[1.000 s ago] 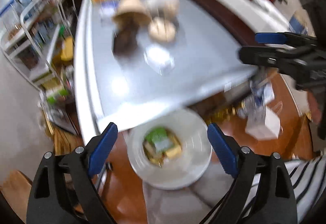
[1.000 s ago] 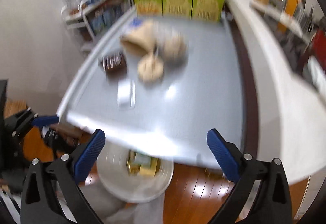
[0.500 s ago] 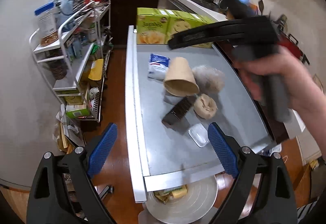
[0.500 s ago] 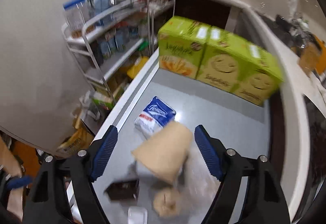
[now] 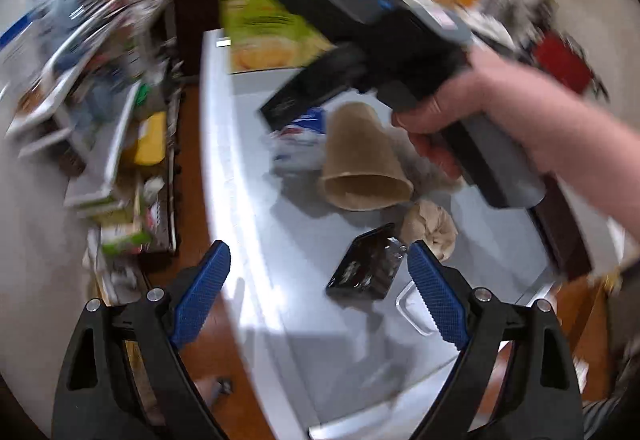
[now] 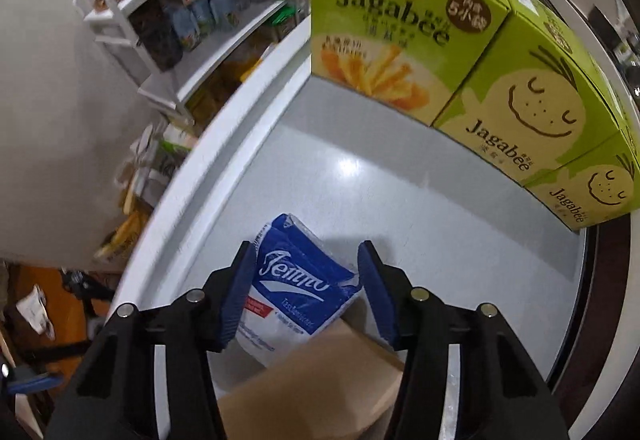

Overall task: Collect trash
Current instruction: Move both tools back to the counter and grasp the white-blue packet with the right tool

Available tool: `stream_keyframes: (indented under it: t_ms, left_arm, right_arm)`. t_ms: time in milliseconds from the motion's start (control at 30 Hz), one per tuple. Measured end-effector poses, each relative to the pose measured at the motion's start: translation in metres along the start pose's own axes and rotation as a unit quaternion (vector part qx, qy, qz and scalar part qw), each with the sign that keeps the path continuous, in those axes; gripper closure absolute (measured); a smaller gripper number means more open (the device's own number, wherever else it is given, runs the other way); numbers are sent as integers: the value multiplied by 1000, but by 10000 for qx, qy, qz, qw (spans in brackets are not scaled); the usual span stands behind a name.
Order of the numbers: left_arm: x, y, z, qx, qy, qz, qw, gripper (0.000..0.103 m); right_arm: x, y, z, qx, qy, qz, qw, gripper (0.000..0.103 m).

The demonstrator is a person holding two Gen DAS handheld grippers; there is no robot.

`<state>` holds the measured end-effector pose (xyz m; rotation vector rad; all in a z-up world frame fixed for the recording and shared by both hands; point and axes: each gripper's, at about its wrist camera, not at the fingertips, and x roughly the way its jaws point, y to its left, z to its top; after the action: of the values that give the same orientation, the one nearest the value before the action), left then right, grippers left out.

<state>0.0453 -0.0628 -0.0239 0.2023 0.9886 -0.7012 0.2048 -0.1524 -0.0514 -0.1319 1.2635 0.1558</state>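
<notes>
On the grey table point(image 5: 320, 352) lie a blue-and-white tissue pack point(image 6: 294, 292), a tipped brown paper cup point(image 5: 362, 160), a crumpled brown paper ball point(image 5: 430, 226), a dark wrapper point(image 5: 366, 266) and a clear plastic lid point(image 5: 412, 310). My right gripper point(image 6: 306, 286) is open, its fingers on either side of the tissue pack, just above it. The cup's side point(image 6: 316, 384) lies under it. The right gripper's body point(image 5: 384, 36) shows in the left wrist view, held by a hand. My left gripper point(image 5: 316, 296) is open and empty above the table's near left part.
Three green Jagabee boxes point(image 6: 404, 28) stand along the table's far edge. A white wire shelf rack point(image 6: 188, 24) full of goods stands left of the table. The floor point(image 5: 192, 168) is brown wood. A dark counter edge point(image 6: 600, 280) runs along the right.
My right gripper has dropped forward onto the tissue pack, fingers narrowed around it. My left gripper has moved closer over the table; the white bin has left its view.
</notes>
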Motion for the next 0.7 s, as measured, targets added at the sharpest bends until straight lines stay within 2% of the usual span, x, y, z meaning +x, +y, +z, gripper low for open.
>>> stream_keyframes:
  t_ms: [100,233,500,567,667,700]
  left_arm:
    - [21,-15,2,249,226,-251,9991,12]
    - [40,-26,2,424,427,-404,9974,14]
    - [53,-19,-4,479,675,-476,9954,16]
    - [52,-15,-5,405,695,-494,9955,20]
    - [51,-15,-4,354,654,-451,9962,20]
    - [48,-14,-3,314,589,-462,9967,20]
  right_arm:
    - [-4,-8,-16,-93,71,59,9999,53]
    - [-13,-23,-45,10,165,160,9997,52]
    - [-34,-50,-114,496,224,472,9974,51]
    - [-37,-54,-125,646,233,517,9963,50]
    - [-45,-58,-138,732,99,265,9969,35]
    - [-51,-58,-140,738,-30,238,9970,24]
